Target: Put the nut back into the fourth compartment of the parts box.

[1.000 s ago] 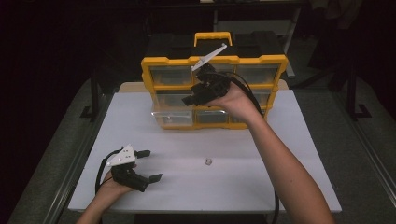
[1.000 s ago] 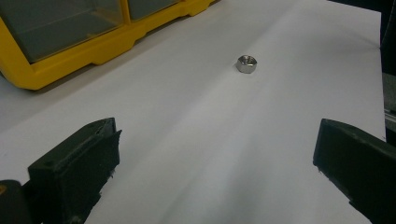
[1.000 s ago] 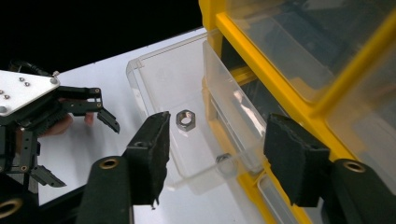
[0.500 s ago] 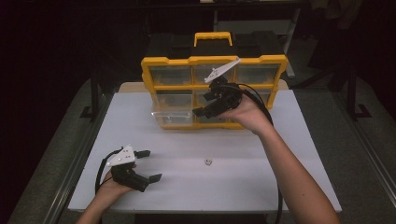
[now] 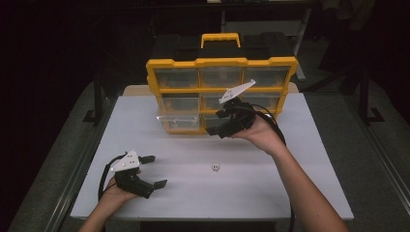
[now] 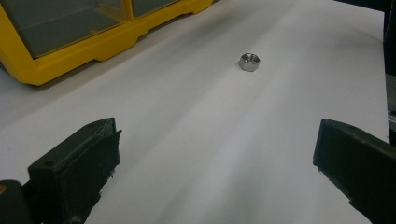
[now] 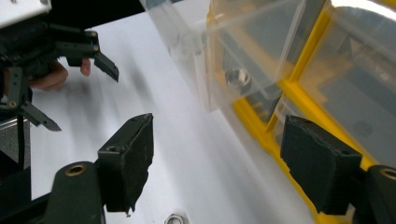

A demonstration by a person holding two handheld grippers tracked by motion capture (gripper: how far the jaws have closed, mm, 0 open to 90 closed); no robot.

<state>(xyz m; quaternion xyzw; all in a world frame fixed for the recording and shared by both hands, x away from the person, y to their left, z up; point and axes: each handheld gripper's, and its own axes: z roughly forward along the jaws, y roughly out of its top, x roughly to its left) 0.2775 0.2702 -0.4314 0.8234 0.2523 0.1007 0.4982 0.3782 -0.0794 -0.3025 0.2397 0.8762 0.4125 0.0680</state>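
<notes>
A yellow organizer [image 5: 221, 63] with clear drawers stands at the back of the white table [image 5: 300, 193]. Its lower-left drawer [image 5: 178, 121] is pulled out, and in the right gripper view a metal nut [image 7: 238, 78] lies inside the drawer [image 7: 243, 42]. Another nut [image 5: 215, 167] lies loose on the table, ahead of my left gripper [image 6: 215, 163]. The left gripper [image 5: 157, 170] rests open at the front left. My right gripper [image 5: 216, 123] hovers open, holding nothing, just right of the drawer in front of the organizer.
A dark case [image 5: 270, 46] stands behind the organizer. The table's metal side rails [image 5: 77, 169] run along its left and right. The right gripper view takes in the left gripper [image 7: 70, 46] and the loose nut [image 7: 176, 218] at its bottom edge.
My right gripper has drawn back from the organizer's face, moving right and toward the person. The left gripper and the loose nut have stayed put.
</notes>
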